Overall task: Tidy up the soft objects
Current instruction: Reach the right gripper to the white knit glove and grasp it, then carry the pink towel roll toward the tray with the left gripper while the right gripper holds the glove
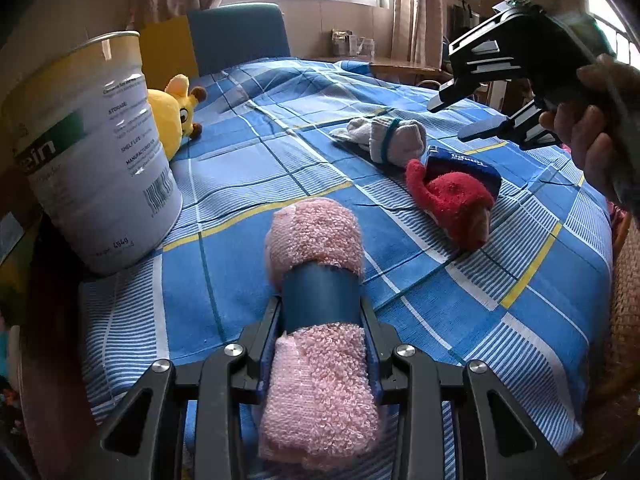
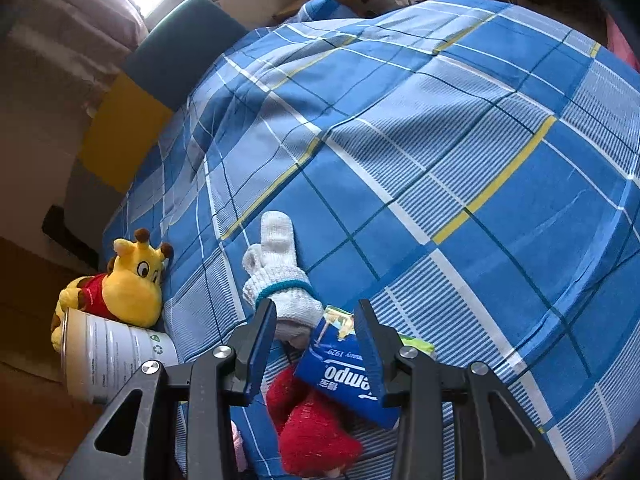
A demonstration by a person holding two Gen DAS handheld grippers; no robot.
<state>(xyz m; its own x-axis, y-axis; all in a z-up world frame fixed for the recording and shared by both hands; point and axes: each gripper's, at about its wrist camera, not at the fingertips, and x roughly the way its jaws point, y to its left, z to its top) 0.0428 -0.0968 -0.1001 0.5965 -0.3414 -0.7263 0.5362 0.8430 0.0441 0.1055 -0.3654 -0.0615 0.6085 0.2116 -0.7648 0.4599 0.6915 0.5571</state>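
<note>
My left gripper (image 1: 322, 316) is shut on a pink fuzzy roll (image 1: 316, 240) with a dark blue band; the pads press on the band from both sides. The roll's far end points out over the blue plaid sheet (image 1: 420, 300). A red fuzzy sock (image 1: 452, 204) lies right of it, against a blue tissue pack (image 1: 468, 162), and a white knitted sock (image 1: 384, 138) with a teal band lies behind. My right gripper (image 1: 450, 120), held in a hand, hangs open in the air above them. In the right wrist view this gripper (image 2: 314, 316) frames the white sock (image 2: 280, 276), the tissue pack (image 2: 344, 380) and the red sock (image 2: 312, 428).
A white tin can (image 1: 92, 160) stands open-topped at the left on the sheet, with a yellow giraffe plush (image 1: 176, 114) behind it. Both also show in the right wrist view: can (image 2: 112, 360), plush (image 2: 124, 284). A teal chair back (image 1: 238, 36) stands past the far edge.
</note>
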